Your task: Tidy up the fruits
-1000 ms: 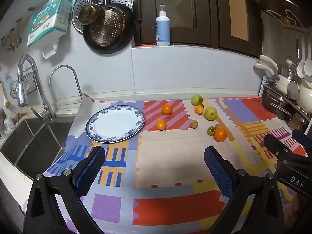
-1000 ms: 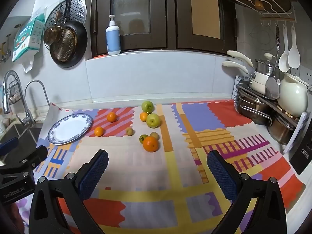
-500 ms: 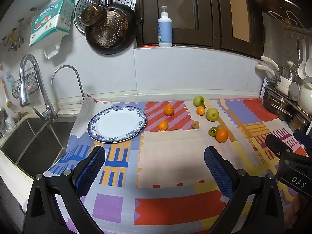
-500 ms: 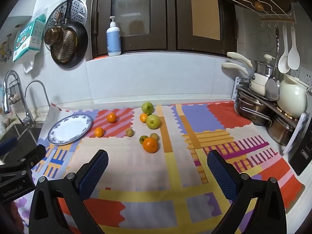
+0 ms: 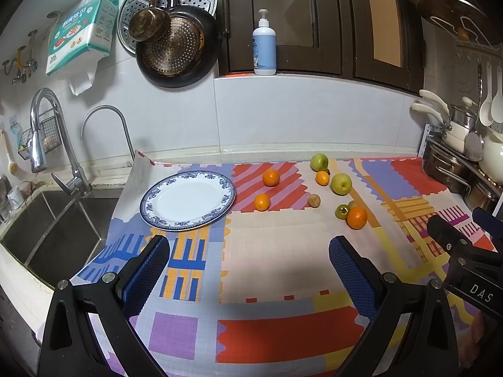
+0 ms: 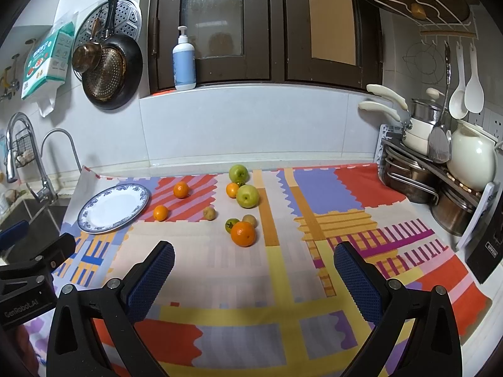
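Two grippers hang above a patterned cloth [image 5: 276, 251] spread over the kitchen counter, both with their blue-padded fingers spread wide and nothing between them. Farthest left, a steel sink [image 5: 47, 229] sits under a chrome faucet [image 5: 41, 132]. Next comes a blue-rimmed white plate [image 5: 187, 199], bare, lying on the cloth's left part beside the sink. The left gripper [image 5: 248, 270] hovers over the cloth nearer the camera than the plate, apart from every fruit.

Right of the plate, two small oranges rest on the red-striped patch: one near the plate's rim [image 5: 262, 202], the other farther back [image 5: 271, 177]. A small brownish fruit [image 5: 314, 200] lies alone just right of them. Beyond it a green apple [image 5: 319, 161] sits at the back, with a small orange [image 5: 323, 178] just in front of it and a second green apple [image 5: 341, 183] close beside that. Nearer, a large orange [image 5: 357, 217] touches a small green fruit with a stem [image 5: 342, 211]; another brownish fruit [image 6: 249, 220] is tucked behind them.

The right gripper [image 6: 254, 270] hovers over the cloth short of the large orange, not touching it. At the far right a rack of steel pots [image 6: 418, 176] and a cream kettle [image 6: 471, 160] stand against the wall.
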`<state>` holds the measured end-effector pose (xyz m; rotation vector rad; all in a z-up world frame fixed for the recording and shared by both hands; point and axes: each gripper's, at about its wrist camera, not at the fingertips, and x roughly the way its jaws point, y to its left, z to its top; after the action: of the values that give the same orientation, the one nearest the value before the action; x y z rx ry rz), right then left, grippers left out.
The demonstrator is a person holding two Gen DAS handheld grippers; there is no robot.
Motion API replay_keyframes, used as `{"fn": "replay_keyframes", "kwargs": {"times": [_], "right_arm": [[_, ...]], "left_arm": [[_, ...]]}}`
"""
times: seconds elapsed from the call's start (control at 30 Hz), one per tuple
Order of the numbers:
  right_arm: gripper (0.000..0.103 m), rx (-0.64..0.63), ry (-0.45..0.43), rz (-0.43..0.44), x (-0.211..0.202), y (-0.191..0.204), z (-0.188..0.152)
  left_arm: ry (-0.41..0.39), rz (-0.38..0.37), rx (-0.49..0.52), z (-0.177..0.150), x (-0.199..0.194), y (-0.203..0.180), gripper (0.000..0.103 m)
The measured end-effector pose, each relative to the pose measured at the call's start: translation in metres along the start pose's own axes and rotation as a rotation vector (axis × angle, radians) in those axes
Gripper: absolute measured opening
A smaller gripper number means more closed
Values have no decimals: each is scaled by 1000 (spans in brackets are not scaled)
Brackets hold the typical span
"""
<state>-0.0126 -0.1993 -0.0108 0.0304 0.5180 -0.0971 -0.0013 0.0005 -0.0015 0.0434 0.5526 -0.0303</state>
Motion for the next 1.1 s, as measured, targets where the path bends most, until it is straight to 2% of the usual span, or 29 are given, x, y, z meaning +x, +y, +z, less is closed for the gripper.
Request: {"fn": "replay_keyframes", "kwargs": {"times": [1.1], "right_arm": [[102, -16, 3, 17, 2, 5, 0]], "left_arm": [[-3, -6, 3, 0, -1, -2, 103]]}}
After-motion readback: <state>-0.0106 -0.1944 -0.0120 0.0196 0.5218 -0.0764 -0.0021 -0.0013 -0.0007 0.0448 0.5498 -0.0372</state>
